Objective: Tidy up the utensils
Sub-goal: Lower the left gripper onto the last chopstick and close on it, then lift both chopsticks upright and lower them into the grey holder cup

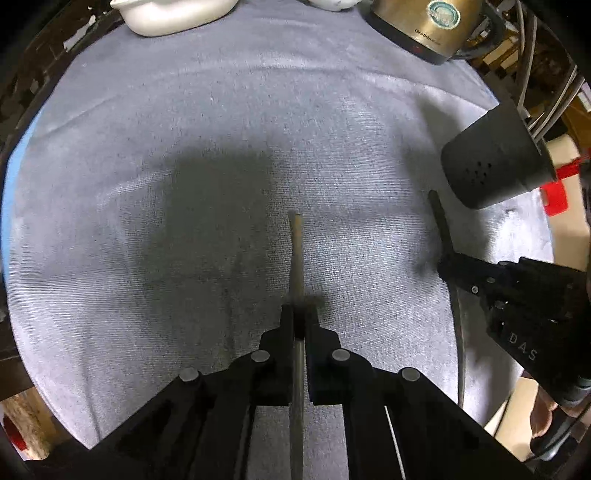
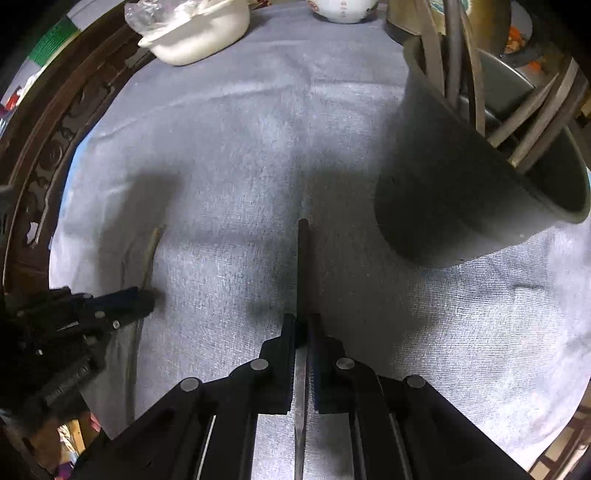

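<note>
In the left wrist view my left gripper (image 1: 300, 314) is shut on a thin tan utensil handle (image 1: 296, 251) that points away over the grey cloth (image 1: 258, 129). In the right wrist view my right gripper (image 2: 303, 325) is shut on a dark-handled utensil (image 2: 303, 266), whose metal part runs back between the fingers. A dark holder cup (image 2: 461, 184) stands to the right with several utensils in it; the same holder cup (image 1: 495, 162) shows at the right in the left wrist view. Each view also catches the other gripper: the right gripper (image 1: 443, 269) and the left gripper (image 2: 147, 299), both holding their utensils.
A white ceramic dish (image 1: 173, 14) and a brass-coloured kettle (image 1: 424, 26) stand at the far edge of the cloth, with a white bowl (image 2: 341, 9) between them. A carved dark wooden table rim (image 2: 48, 155) runs along the left.
</note>
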{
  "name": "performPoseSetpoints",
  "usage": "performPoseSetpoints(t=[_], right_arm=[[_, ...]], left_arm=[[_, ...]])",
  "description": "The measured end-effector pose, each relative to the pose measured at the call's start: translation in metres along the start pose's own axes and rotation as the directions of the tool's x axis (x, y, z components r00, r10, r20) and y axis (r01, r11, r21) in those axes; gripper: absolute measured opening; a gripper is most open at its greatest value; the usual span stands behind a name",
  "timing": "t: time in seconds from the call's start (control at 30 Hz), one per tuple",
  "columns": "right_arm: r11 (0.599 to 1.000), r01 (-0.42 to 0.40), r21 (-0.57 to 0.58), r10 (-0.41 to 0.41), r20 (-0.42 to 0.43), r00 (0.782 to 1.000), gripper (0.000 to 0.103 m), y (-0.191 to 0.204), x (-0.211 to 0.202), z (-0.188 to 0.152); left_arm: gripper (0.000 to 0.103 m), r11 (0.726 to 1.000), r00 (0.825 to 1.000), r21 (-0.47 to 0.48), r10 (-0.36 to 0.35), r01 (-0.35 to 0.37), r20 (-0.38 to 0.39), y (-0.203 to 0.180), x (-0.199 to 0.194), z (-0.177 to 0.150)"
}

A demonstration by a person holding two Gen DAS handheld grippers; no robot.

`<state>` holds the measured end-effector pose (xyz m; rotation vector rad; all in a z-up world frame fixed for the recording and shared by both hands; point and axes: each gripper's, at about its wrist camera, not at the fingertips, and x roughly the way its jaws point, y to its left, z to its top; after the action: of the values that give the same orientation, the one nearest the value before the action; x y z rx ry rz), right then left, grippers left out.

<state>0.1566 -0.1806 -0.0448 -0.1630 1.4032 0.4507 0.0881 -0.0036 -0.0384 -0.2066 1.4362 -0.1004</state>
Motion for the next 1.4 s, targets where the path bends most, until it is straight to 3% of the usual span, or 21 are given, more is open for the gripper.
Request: performPoseSetpoints(t=[0.1,0.23,0.37,0.47,0.6,0.73,0.8,0.87,0.97,1.07,1.23,1.4], right_arm=[[0.999,-0.03,0.024,0.029,0.034,0.999,0.007,-0.006,-0.003,-0.009],[0.992,-0.112,0.056,0.103,0.136,0.985,0.007,-0.012,-0.015,-0.028],[0.977,-0.19,0.093,0.152,0.312,0.938,0.007,-0.023,-0.043,-0.048],[0.968,-0.211,0.137,0.126,0.462,0.878,0.007,-0.032,-0.063,-0.066],[0.966,-0.182,0.182,0.033,0.613,0.789,0.007,-0.04,-0.092,-0.084],[0.965,-0.113,0.237,-0.106,0.744,0.66,0.007,-0.046,-0.12,-0.106],[0.961,-0.063,0.268,-0.18,0.784,0.594,0.007,-0.044,-0.128,-0.115],[0.96,-0.011,0.279,-0.228,0.804,0.549,0.006,-0.041,-0.13,-0.122],[0.961,0.041,0.272,-0.254,0.818,0.516,0.007,-0.032,-0.136,-0.126],[0.964,0.068,0.256,-0.255,0.827,0.501,0.007,-0.023,-0.141,-0.136],[0.97,0.067,0.233,-0.235,0.834,0.499,0.007,-0.017,-0.157,-0.16],[0.972,0.037,0.233,-0.219,0.832,0.51,0.007,-0.019,-0.165,-0.176]], left_arm=[[0.005,0.998,0.999,-0.034,-0.046,0.047,0.006,0.025,-0.011,-0.005],[0.005,0.992,0.99,-0.071,-0.102,0.109,0.101,0.037,-0.034,-0.017],[0.005,0.985,0.963,-0.091,-0.119,0.145,0.242,0.043,-0.067,-0.028],[0.005,0.985,0.926,-0.096,-0.101,0.145,0.364,0.046,-0.091,-0.039],[0.005,0.986,0.84,-0.083,-0.08,0.147,0.536,0.04,-0.116,-0.037],[0.005,0.994,0.754,-0.058,-0.03,0.091,0.657,0.025,-0.125,-0.047],[0.005,0.996,0.719,-0.053,-0.012,0.067,0.695,0.018,-0.129,-0.047],[0.005,0.997,0.7,-0.048,-0.005,0.056,0.714,0.014,-0.121,-0.042],[0.005,0.999,0.679,-0.04,0.013,0.023,0.734,0.007,-0.122,-0.045],[0.006,0.999,0.656,-0.031,0.026,-0.004,0.754,0.007,-0.121,-0.051],[0.006,1.0,0.632,-0.027,0.019,0.003,0.775,0.011,-0.128,-0.07],[0.006,0.999,0.632,-0.035,0.003,0.038,0.775,0.017,-0.136,-0.082]])
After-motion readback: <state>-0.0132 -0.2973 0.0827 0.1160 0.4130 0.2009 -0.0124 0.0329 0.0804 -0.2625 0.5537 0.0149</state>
